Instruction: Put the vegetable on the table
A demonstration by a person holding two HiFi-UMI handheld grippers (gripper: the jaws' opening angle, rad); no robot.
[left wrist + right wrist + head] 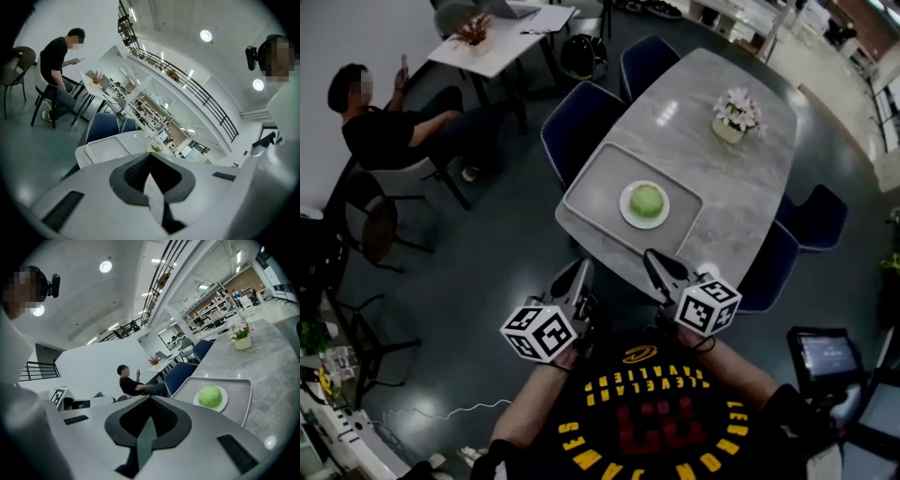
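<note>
Left gripper point(582, 270): clenched, empty, hanging near desk point(727, 192) edge.
Right gripper point(652, 257): clenched, empty; needing opening wide before reaching.
Vegetable point(647, 199): sitting on plate point(625, 210), in tray point(598, 176).

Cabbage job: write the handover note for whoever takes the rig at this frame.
The left gripper is shut and empty, held near the body. The right gripper is shut and empty, by the near edge of the table. The cabbage sits on a plate on the tray. Nothing is done yet. To do: open, grasp the cabbage, set it on bare tabletop.
</note>
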